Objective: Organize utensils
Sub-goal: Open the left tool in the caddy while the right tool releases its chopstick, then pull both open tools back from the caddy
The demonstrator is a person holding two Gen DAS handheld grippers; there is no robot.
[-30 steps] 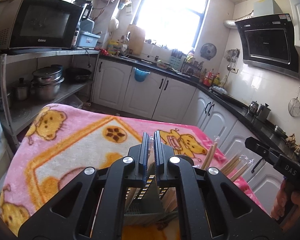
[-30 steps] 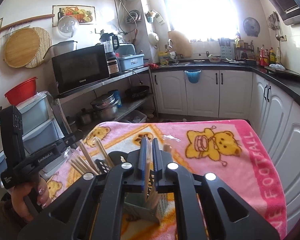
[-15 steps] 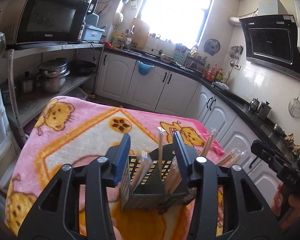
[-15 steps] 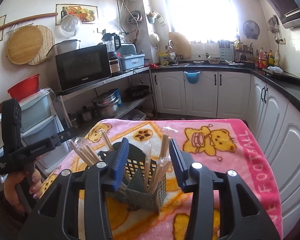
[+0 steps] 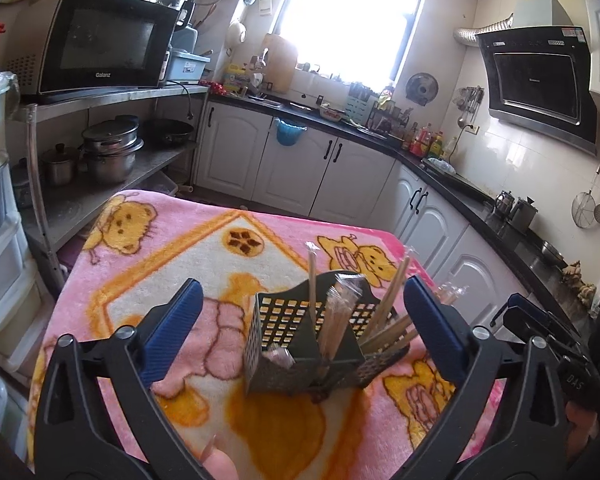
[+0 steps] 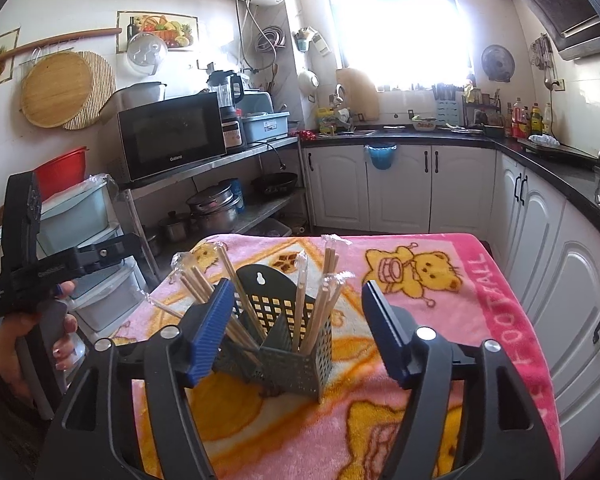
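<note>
A dark grey perforated utensil holder (image 5: 304, 340) stands on the pink bear blanket (image 5: 172, 248); it also shows in the right wrist view (image 6: 288, 344). Several wrapped wooden chopsticks (image 5: 340, 312) stand in its compartments, also seen from the right wrist (image 6: 316, 304). My left gripper (image 5: 304, 320) is wide open and empty, its blue pads on either side of the holder, held back from it. My right gripper (image 6: 296, 328) is wide open and empty, likewise framing the holder. The other gripper's body shows at the right edge (image 5: 556, 344) and at the left edge (image 6: 44, 264).
The blanket-covered table (image 6: 500, 300) sits in a kitchen. A steel rack with microwave (image 5: 100, 40) and pots (image 5: 108, 152) stands left. White cabinets (image 5: 300, 168) and black counter run behind and right. Plastic drawers (image 6: 80, 240) stand at the left.
Both grippers went from shut on chopsticks above the holder to wide open. The chopsticks now stand in the holder. Both grippers drew back and up.
</note>
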